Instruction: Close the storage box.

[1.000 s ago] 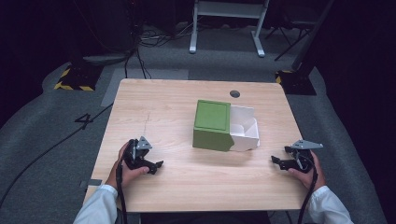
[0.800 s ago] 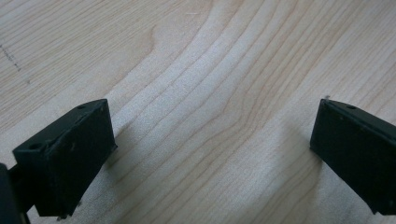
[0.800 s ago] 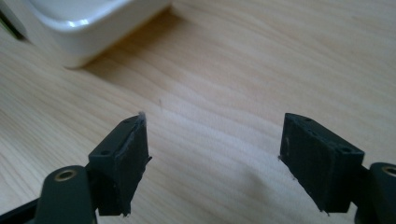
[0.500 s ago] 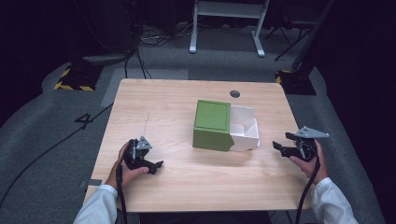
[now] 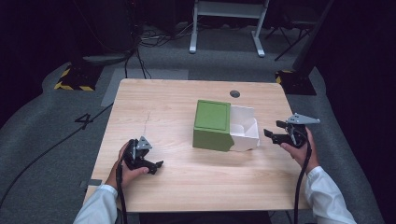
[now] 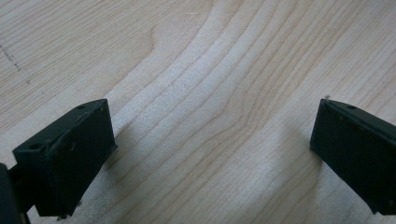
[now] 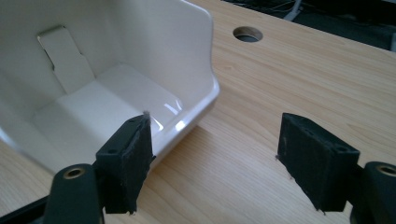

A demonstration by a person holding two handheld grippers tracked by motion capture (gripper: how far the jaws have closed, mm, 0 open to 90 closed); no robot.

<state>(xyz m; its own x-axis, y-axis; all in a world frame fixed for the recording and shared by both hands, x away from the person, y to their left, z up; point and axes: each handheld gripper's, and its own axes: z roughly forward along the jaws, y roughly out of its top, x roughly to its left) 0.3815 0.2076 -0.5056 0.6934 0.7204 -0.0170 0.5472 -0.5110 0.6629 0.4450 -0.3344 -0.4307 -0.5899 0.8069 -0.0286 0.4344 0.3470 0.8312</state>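
Dark mark on grey floor [image 5: 56,135] left of table, probably numeral "4" [image 5: 85,121]; nothing else legible.

Glossy white plastic tray [image 7: 116,93] on a matt light-wood table [image 5: 168,107].

White tray [image 5: 244,128] — near half hidden under the green box [image 5: 212,124]

The bench [image 5: 177,107] is pale wood with a small round hole [image 5: 235,94] near its far edge — it stands on a grey floor [image 5: 56,140] marked with a dark "4" [image 5: 85,121]. Beyond it, black cables [image 5: 140,35] trail across the floor, a yellow-and-black striped base [image 5: 74,77] sits far left, and a white frame's legs [image 5: 224,28] stand in the dark background
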